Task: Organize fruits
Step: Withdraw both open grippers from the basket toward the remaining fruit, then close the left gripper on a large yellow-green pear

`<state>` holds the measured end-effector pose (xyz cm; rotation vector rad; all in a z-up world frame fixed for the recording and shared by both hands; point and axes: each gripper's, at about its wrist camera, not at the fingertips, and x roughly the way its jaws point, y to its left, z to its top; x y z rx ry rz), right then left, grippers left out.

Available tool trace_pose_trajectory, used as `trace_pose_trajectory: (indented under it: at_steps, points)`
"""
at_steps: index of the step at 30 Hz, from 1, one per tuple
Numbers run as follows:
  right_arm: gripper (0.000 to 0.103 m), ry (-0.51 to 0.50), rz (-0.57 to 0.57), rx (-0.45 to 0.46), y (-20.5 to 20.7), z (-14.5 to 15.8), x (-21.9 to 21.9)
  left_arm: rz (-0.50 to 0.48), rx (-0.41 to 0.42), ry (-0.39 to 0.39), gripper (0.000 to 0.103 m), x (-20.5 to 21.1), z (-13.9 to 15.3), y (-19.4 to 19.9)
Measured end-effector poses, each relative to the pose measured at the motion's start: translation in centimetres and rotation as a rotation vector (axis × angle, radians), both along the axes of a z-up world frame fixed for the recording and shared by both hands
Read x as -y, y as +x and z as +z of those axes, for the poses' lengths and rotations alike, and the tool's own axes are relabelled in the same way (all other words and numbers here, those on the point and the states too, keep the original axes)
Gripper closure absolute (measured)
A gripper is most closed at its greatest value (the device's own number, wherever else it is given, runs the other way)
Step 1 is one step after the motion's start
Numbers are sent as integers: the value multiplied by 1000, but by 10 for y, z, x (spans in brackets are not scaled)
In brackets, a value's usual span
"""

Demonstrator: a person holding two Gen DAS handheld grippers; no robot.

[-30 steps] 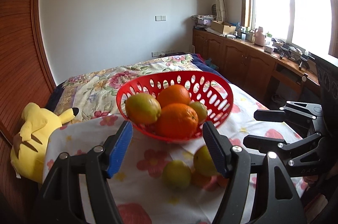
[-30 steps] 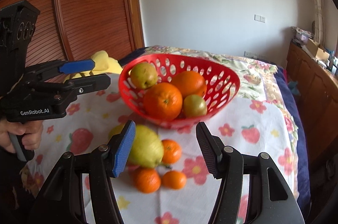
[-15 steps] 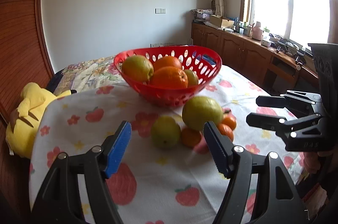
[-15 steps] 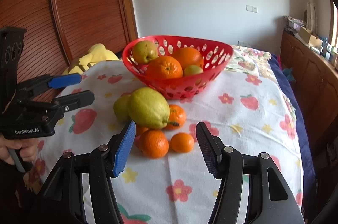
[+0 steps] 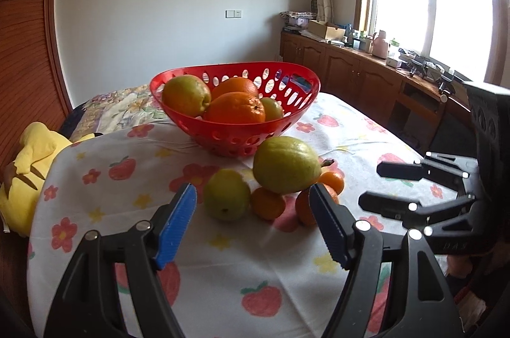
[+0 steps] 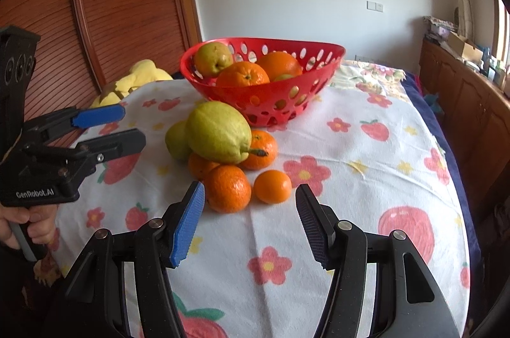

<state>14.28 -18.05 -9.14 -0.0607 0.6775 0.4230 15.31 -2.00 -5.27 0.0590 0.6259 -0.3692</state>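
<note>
Loose fruit pile beside red basket

The left black two-finger gripper with blue pads points forward and downward, its jaws apart with nothing pressed between them, having just been opening. The right black two-finger gripper stands parted and empty. A bare hand grips the left handle.

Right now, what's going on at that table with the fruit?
A person holds both grippers over a heap of loose fruit. The left gripper, whose jaws have just been opening, faces a small green fruit; the right gripper is open before two oranges. Neither holds anything. The red basket behind already holds fruit.
</note>
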Motion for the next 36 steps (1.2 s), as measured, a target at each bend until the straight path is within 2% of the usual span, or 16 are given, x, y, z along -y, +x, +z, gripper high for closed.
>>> trace_pose_trajectory:
  at_steps: [3, 13, 22, 27, 36]
  points:
    - [42, 29, -9, -3, -4, -5, 6, -4, 0, -6, 27, 4, 0, 5]
    - [42, 32, -47, 2, -5, -16, 14, -37, -29, -10, 27, 30, 0, 29]
    - [42, 47, -55, -1, -7, -21, 20, -70, -56, 39, 27, 53, 1, 42]
    - [42, 41, -51, 4, -7, -21, 19, -44, -61, 104, 27, 64, -4, 50]
    - [42, 25, -50, 16, -9, -21, 16, -57, -117, 131, 27, 70, -17, 62]
